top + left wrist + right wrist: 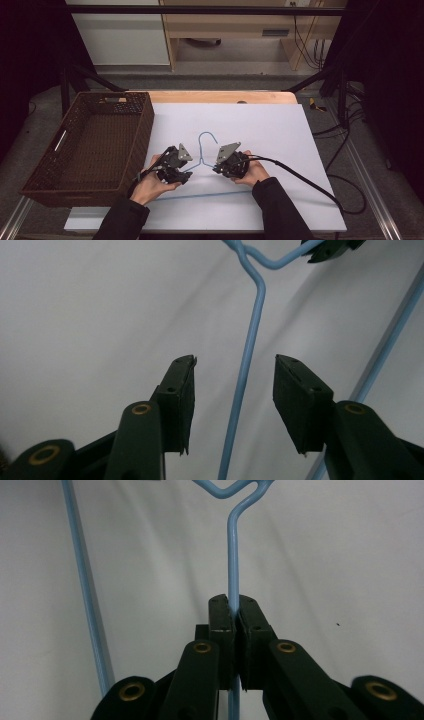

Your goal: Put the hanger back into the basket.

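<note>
A light blue wire hanger point(205, 137) lies flat on the white table top point(270, 130), with its hook pointing away from the person. My left gripper point(186, 172) is at the hanger's left shoulder. In the left gripper view its jaws point(233, 360) stand open on either side of the hanger's wire point(248, 347), and neither pad touches it. My right gripper point(216, 169) is at the right shoulder. The right gripper view shows it point(233, 600) shut on the hanger wire point(232, 545), pinched between the pads. The hanger's bottom bar point(82, 580) runs alongside.
A dark brown woven basket point(145, 130) stands at the table's left side, close to the left hand. A black cable point(300, 177) trails from the right gripper off the table's right edge. Beyond the far edge are wooden furniture and the floor.
</note>
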A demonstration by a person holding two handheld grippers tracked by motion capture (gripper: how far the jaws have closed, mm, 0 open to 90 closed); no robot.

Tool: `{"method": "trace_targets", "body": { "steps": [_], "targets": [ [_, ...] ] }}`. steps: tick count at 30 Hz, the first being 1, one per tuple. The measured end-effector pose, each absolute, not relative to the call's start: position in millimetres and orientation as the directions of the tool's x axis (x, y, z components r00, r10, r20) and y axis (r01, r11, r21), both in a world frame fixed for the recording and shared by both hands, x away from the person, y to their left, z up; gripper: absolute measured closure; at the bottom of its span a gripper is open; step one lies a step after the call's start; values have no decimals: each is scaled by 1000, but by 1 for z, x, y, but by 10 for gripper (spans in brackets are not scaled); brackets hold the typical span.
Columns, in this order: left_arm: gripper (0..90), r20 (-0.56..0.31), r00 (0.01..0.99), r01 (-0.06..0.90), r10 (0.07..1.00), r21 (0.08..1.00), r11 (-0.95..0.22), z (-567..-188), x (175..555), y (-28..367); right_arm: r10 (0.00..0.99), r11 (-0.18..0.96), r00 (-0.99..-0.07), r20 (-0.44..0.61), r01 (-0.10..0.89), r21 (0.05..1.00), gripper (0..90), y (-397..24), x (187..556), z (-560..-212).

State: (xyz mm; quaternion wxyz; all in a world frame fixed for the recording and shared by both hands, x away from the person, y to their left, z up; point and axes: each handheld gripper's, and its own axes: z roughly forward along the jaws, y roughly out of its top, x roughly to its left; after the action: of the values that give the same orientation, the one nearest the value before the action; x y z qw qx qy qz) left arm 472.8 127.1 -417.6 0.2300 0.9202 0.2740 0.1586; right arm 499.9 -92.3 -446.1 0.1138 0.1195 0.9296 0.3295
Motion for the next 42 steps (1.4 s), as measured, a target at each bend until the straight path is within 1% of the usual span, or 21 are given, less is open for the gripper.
{"method": "trace_targets", "body": {
  "steps": [4,6,8,9,10,13,15,18,23,26,29,32,34,35,40,42],
  "targets": [
    [568,165,811,434,562,474,-766,-425,476,125,284,756,-949,-133,137,640,869,-92,499,-446],
    [616,168,815,435,554,453,-778,-427,477,125,289,754,-949,-125,146,640,870,-92,498,-446],
    [660,158,817,438,555,457,-775,-429,478,126,292,753,-948,-123,149,642,869,-92,497,-445],
    [708,159,818,436,553,456,-776,-429,478,126,289,752,-949,-124,145,642,869,-92,498,-445],
    [708,159,820,434,550,454,-778,-429,478,126,289,752,-949,-124,145,642,869,-92,498,-445],
    [796,158,828,422,538,454,-784,-429,477,125,291,752,-949,-122,148,642,869,-93,497,-444],
    [832,166,831,414,531,453,-790,-429,476,124,292,749,-949,-120,149,645,869,-93,497,-444],
    [844,186,838,395,513,442,-805,-427,473,123,290,748,-950,-116,149,646,868,-93,497,-443],
    [863,191,849,377,492,432,-819,-423,468,120,296,748,-947,-123,150,646,860,-95,495,-440],
    [867,180,857,365,483,451,-814,-418,464,119,312,743,-943,-119,163,649,845,-98,493,-436],
    [869,165,855,366,491,479,-798,-413,461,118,334,718,-936,-107,179,673,798,-104,491,-429],
    [870,169,846,377,506,482,-791,-410,458,118,364,679,-927,-92,197,707,739,-115,487,-420],
    [870,160,841,388,518,490,-781,-408,457,118,401,633,-913,-80,213,744,679,-129,481,-408],
    [870,160,837,389,522,496,-776,-407,457,118,401,633,-913,-80,213,744,679,-129,481,-408],
    [870,150,825,402,545,522,-752,-402,454,118,504,539,-862,-64,255,803,547,-158,469,-391],
    [870,148,816,410,558,533,-740,-399,453,119,540,489,-841,-41,273,828,494,-169,463,-388]
  ]
}}
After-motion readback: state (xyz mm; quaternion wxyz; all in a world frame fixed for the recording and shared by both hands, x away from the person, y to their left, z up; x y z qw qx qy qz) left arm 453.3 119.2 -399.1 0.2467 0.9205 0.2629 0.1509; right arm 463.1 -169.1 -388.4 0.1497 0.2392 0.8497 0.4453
